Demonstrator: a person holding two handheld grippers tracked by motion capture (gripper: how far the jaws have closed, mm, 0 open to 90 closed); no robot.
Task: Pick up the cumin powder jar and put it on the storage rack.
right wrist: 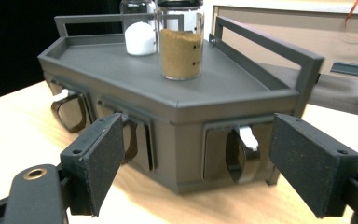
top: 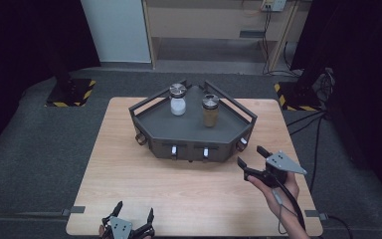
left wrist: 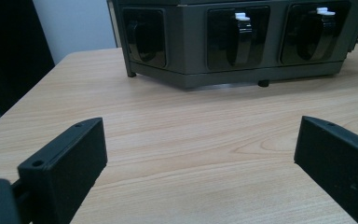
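The right gripper (top: 251, 155) is held open near the table's right edge, angled toward the grey rack (top: 179, 133); the left gripper (top: 134, 213), open, is rested at the near edge.

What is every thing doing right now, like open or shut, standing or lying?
Left gripper: jaws open, nothing between them, low over the table's near edge.
Right gripper: jaws open, empty, aimed at the rack's right corner.
Grey rack: sitting flat on the table, its front drawers shut.
White-powder jar: upright on the rack, lid on.
Brown-powder jar: upright on the rack, lid on.
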